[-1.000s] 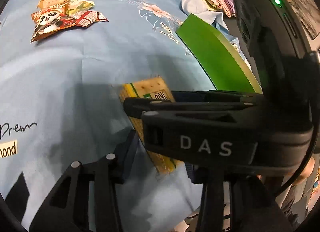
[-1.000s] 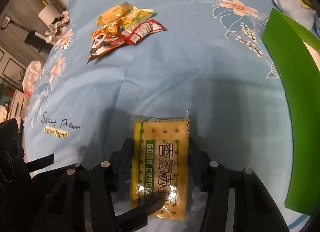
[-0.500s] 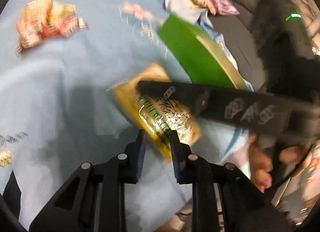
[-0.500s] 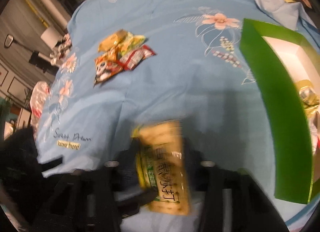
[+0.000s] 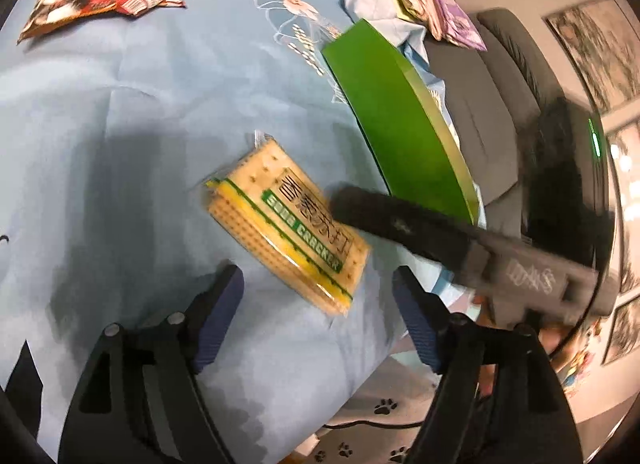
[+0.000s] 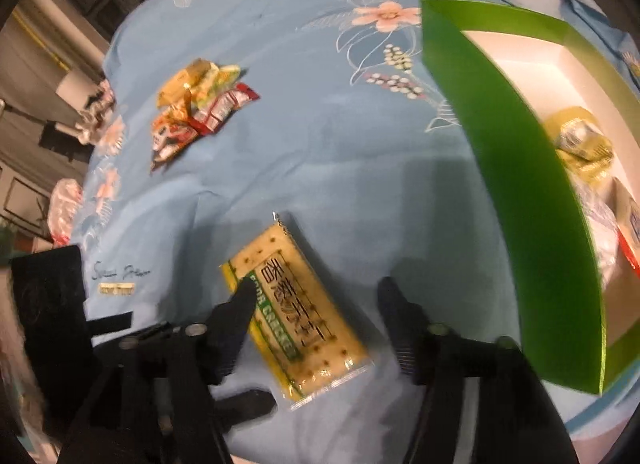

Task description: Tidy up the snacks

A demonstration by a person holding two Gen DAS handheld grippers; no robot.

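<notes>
Both tongs are spread wide, gripping nothing: the left tongs and right tongs straddle the cracker pack lying flat on the blue sheet. Green box right; snack pile beyond.

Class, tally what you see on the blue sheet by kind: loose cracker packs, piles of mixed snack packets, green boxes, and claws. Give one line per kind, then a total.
Cracker pack: 1
Pile of snack packets: 1
Green box: 1
Claws, left claw and right claw, both open: 2
Total: 5
</notes>
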